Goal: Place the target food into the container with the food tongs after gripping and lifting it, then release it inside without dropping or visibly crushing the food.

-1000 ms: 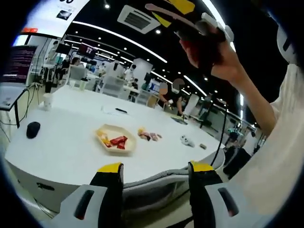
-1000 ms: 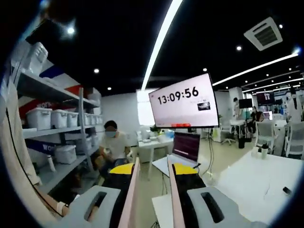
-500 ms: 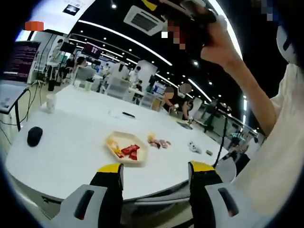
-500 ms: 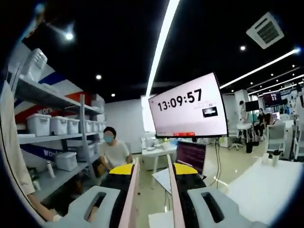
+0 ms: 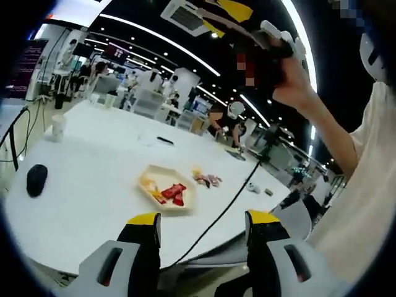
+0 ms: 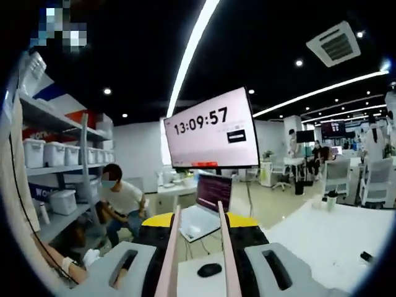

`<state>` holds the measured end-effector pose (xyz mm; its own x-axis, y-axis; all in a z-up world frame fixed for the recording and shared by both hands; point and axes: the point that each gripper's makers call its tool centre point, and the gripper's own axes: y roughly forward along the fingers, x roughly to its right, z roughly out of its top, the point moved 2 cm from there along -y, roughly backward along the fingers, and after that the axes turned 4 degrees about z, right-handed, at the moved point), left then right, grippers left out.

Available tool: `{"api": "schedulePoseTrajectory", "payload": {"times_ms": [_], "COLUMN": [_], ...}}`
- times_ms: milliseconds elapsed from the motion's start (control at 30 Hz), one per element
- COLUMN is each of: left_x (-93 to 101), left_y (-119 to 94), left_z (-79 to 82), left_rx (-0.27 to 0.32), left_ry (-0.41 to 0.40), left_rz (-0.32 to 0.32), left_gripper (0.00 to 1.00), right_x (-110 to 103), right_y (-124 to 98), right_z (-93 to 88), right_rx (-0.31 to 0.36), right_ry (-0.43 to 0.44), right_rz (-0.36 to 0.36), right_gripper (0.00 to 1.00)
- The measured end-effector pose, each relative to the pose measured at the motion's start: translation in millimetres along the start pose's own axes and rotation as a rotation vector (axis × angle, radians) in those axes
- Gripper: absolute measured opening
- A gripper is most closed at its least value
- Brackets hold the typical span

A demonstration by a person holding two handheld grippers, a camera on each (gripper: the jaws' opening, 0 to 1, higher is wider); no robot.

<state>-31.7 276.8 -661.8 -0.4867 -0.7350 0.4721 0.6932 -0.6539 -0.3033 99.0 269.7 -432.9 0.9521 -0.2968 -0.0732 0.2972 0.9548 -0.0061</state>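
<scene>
A beige tray (image 5: 159, 168) on the white table (image 5: 93, 185) holds red and yellow food pieces (image 5: 172, 192). More loose food (image 5: 207, 179) lies just right of it. My left gripper (image 5: 203, 219) hovers open before the table's near edge, with nothing between its jaws. A hand holds my right gripper (image 5: 272, 46) high above the table. In the right gripper view, my right gripper (image 6: 199, 221) is shut on the pink food tongs (image 6: 169, 260). The tongs' two arms stand slightly apart, with no food between them, and point across the room.
A black cable (image 5: 229, 207) runs across the table's near edge. A black mouse (image 5: 36, 180), a white cup (image 5: 57, 127) and a pen (image 5: 164, 140) lie on the table. Ahead of the tongs are a clock screen (image 6: 210, 130), a laptop (image 6: 210, 193), shelves (image 6: 49, 154) and a crouching person (image 6: 120, 201).
Both cameras shifted. The left view now sits closer over the table, with the cable crossing it. The right view swung, bringing a mouse and the table edge in below the tongs.
</scene>
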Motion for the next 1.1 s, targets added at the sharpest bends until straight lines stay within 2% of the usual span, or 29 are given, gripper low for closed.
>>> {"api": "schedulePoseTrajectory", "payload": {"times_ms": [33,67,100,200,233,333,400,500,567,633,700,767,867,900,1000,1033,1100], "left_x": [1.2,2.0,5.8,13.7,18.6,28.6,33.0,41.9,46.5,55.8,59.0,64.3,70.2,72.6,79.2,79.9,79.5], "left_y": [6,9,17,29,37,51,62,76,82,95,100,106,111,114,116,117,117], "left_z": [1.8,2.7,6.3,12.4,18.1,24.2,27.1,31.7,32.3,33.8,34.8,35.7,33.9,32.6,27.3,25.2,23.1], "left_rx": [-0.009,-0.012,-0.018,-0.023,-0.018,-0.03,-0.041,-0.045,-0.052,-0.06,-0.059,-0.056,-0.052,-0.051,-0.062,-0.065,-0.063], "left_ry": [0.007,0.009,0.016,0.03,0.034,0.068,0.077,0.089,0.098,0.117,0.122,0.123,0.12,0.115,0.13,0.124,0.122], "left_rz": [-0.012,-0.017,-0.032,-0.058,-0.072,-0.095,-0.103,-0.119,-0.126,-0.139,-0.141,-0.143,-0.146,-0.145,-0.144,-0.141,-0.126], "left_gripper": [0.54,0.54,0.54,0.55,0.55,0.54,0.54,0.54,0.54,0.54,0.54,0.54,0.55,0.55,0.55,0.55,0.55], "right_x": [9,11,19,30,39,51,73,92,99,115,125,129,131,133,139,141,140], "right_y": [-13,-18,-34,-60,-80,-105,-141,-181,-197,-236,-261,-275,-289,-296,-322,-334,-343], "right_z": [0.4,0.8,1.0,0.9,-2.8,-11.7,-23.6,-37.0,-42.3,-51.2,-60.0,-63.7,-75.4,-81.7,-95.8,-106.2,-121.0], "right_rx": [0.002,0.004,0.003,0.02,0.011,-0.014,-0.027,-0.063,-0.069,-0.082,-0.102,-0.09,-0.108,-0.115,-0.099,-0.112,-0.117], "right_ry": [0.006,0.009,0.005,0.003,-0.003,-0.007,0.013,0.004,0.011,0.004,0.003,0.029,0.043,0.027,0.068,0.08,0.137], "right_rz": [-0.034,-0.04,-0.069,-0.097,-0.131,-0.178,-0.258,-0.354,-0.391,-0.492,-0.546,-0.566,-0.555,-0.562,-0.621,-0.651,-0.65], "right_gripper": [0.31,0.31,0.31,0.31,0.31,0.31,0.31,0.32,0.32,0.31,0.31,0.3,0.12,0.13,0.19,0.21,0.21]}}
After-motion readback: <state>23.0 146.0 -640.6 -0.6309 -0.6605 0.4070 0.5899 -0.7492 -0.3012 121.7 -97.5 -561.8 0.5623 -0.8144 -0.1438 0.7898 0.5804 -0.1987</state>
